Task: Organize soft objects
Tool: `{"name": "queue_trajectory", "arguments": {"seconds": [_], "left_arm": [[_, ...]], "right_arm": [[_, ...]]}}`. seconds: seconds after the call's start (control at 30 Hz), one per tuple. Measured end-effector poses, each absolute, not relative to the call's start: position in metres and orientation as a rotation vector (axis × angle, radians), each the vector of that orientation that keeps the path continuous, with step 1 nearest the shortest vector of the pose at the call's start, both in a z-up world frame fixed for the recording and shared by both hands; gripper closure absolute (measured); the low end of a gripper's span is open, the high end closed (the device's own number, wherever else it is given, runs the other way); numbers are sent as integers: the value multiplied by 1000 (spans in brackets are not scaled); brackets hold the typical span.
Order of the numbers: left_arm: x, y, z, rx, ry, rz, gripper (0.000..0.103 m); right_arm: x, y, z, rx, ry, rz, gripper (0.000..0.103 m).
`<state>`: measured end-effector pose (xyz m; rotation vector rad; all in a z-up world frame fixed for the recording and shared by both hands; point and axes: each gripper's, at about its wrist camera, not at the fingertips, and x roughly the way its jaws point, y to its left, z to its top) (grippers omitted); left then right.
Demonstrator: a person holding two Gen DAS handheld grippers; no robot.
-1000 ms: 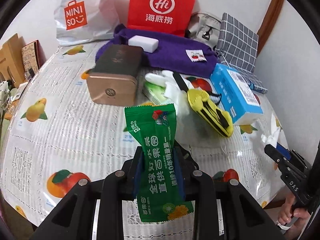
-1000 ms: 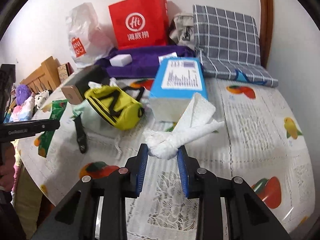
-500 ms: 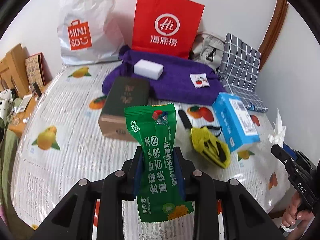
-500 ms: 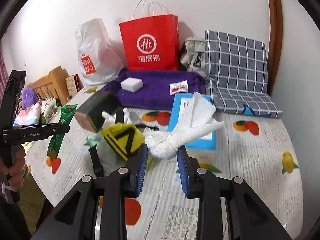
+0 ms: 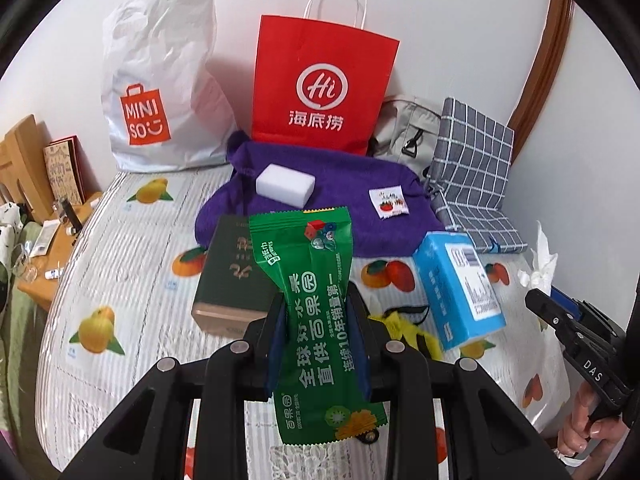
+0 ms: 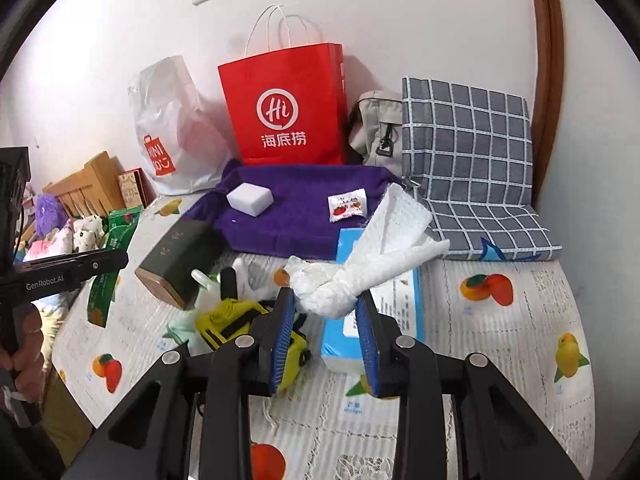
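Fruit-print table (image 5: 120,280), crowded far edge

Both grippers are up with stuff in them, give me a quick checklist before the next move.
1. Left gripper clamped on the green wipes pack: ok.
2. Right gripper gripping the knotted white cloth: ok; jaws have just opened slightly, watch it.
3. Both items lifted off the tablecloth: ok.
4. Grippers apart from each other: ok.
5. Free spot on the purple towel, between the white block and the small sachet: ok.
6. Where the items should go: cannot tell.
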<state>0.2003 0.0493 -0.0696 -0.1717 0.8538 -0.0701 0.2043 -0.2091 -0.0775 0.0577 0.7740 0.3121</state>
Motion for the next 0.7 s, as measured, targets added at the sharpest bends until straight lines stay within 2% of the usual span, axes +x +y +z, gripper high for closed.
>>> {"name": "queue_trajectory", "arguments": {"seconds": [0.7], "left_arm": [[249,54,-56,-157,834,-77,75]], "right_arm": [[260,-185,-65,29,769,329,71]]}}
